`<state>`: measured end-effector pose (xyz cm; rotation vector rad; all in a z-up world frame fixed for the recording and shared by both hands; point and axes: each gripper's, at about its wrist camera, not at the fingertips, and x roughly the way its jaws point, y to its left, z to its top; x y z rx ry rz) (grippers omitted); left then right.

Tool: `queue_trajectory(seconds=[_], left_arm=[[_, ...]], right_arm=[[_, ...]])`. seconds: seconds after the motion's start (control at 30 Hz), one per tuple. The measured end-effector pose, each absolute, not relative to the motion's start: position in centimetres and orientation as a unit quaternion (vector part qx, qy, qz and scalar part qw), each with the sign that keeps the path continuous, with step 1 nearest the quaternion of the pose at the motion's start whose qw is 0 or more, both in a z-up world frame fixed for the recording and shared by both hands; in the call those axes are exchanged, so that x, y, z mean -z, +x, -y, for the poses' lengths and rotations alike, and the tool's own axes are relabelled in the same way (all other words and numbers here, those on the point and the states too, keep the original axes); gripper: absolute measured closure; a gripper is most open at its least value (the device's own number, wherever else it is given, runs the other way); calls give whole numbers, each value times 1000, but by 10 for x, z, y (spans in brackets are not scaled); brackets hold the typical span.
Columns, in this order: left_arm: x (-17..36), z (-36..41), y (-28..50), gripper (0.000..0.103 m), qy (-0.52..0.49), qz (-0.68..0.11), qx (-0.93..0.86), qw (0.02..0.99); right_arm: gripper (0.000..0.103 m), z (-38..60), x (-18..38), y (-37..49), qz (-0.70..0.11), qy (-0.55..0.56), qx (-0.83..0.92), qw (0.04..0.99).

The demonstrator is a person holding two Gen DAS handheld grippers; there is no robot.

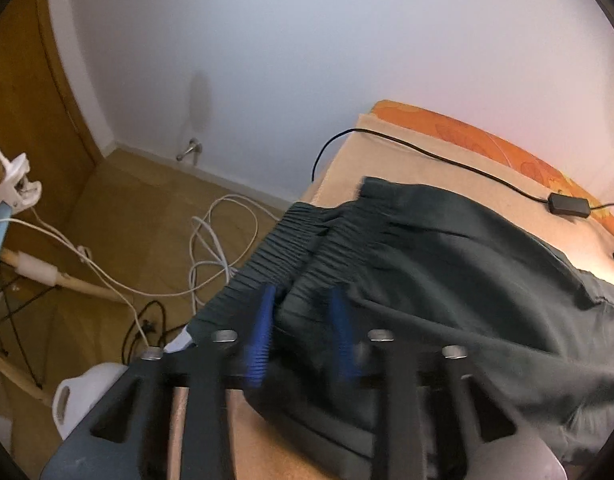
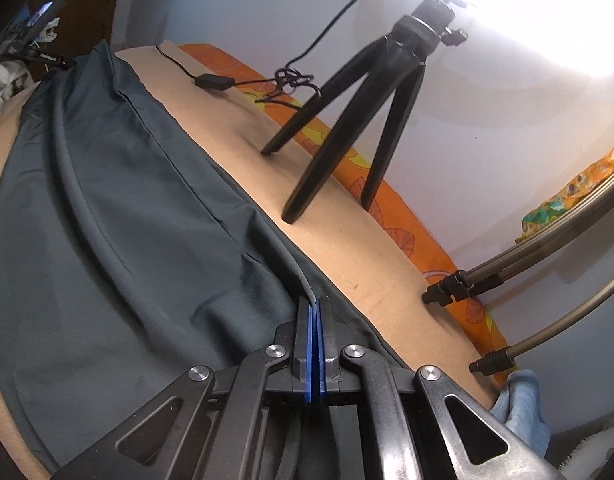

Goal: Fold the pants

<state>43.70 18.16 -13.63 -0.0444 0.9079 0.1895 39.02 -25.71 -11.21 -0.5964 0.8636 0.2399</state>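
Dark grey-green pants (image 1: pixel 447 264) lie on a beige-covered bed (image 1: pixel 419 164), the ribbed elastic waistband (image 1: pixel 283 248) at the bed's left edge. My left gripper (image 1: pixel 303 300) is open, its blue pads on either side of a fold of fabric just below the waistband. In the right wrist view the pants (image 2: pixel 107 208) stretch away along the bed. My right gripper (image 2: pixel 316 306) is shut on a thin raised edge of the pants near the bed's right side.
A black tripod (image 2: pixel 347 128) stands on the bed beside the pants. A black cable with an adapter (image 1: pixel 569 204) runs along the orange bedding (image 2: pixel 391 208). White cables (image 1: pixel 215 252) lie on the wooden floor. Metal stand legs (image 2: pixel 547 248) and a blue cloth (image 2: pixel 519 404) sit at right.
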Motion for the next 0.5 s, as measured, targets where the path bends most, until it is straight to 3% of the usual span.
queue_trajectory(seconds=[0.03,0.5], left_arm=[[134,-179,435,93,-10,-432,-93,897],[87,-207,426,98,16,-369,-141,919]], right_arm=[[103,255,111,389,-411,-284,-117,858],[103,248,91,399,-376,-289,-103,874]])
